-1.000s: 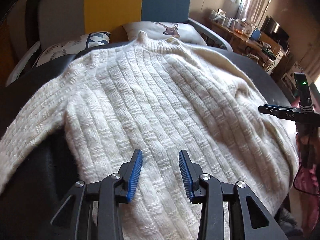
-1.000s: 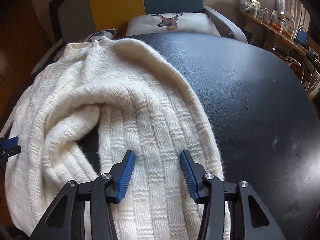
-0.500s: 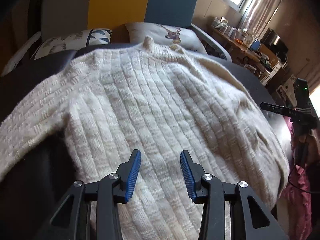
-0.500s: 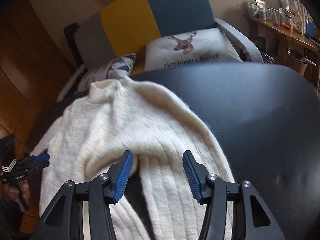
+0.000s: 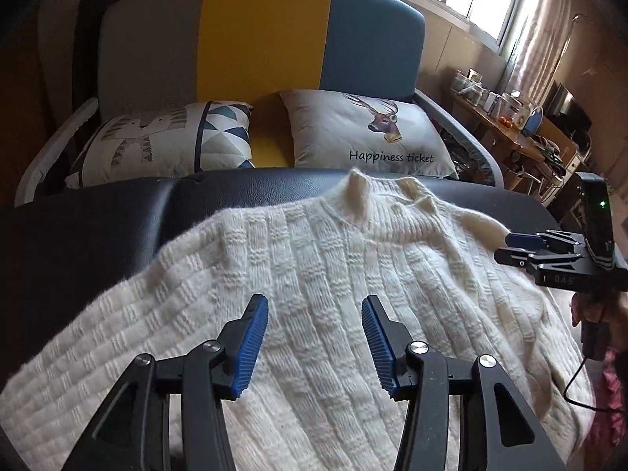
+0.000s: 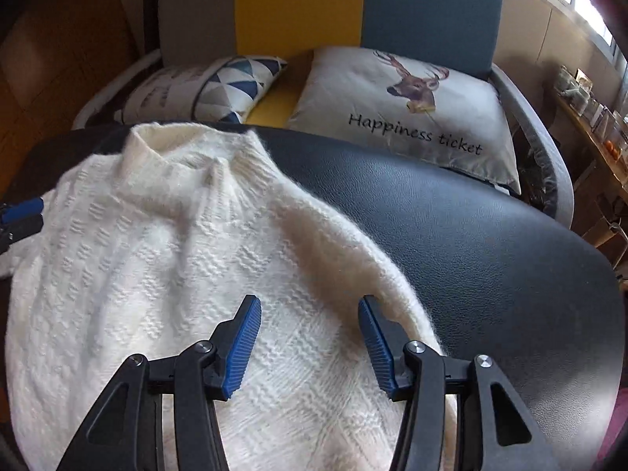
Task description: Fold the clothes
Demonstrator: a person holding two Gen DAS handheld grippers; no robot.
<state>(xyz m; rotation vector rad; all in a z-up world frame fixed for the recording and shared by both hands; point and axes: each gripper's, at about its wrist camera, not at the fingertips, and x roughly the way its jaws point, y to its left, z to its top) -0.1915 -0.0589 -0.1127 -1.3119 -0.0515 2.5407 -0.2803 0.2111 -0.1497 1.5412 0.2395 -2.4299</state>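
Observation:
A cream ribbed knit sweater (image 5: 333, 267) lies spread on the black padded table (image 5: 98, 216), its collar (image 5: 359, 180) at the far edge. My left gripper (image 5: 314, 302) hovers over the sweater's body; its jaws are opening and nothing is between the blue pads. My right gripper (image 6: 309, 302) hangs open over the sweater (image 6: 157, 255) near its right shoulder edge, holding nothing. In the left wrist view the right gripper (image 5: 522, 241) shows at the right shoulder. In the right wrist view the left gripper (image 6: 23, 212) shows at the left edge.
Behind the table stands a grey, yellow and blue sofa (image 5: 267, 39) with a triangle-patterned cushion (image 5: 165, 137) and a deer cushion (image 5: 365, 133). A cluttered wooden shelf (image 5: 506, 117) runs along the right wall. Bare black table (image 6: 471, 255) lies right of the sweater.
Both grippers have travelled up the sweater from the hem end towards the collar. The left jaws stand a little wider. The sweater lies as before.

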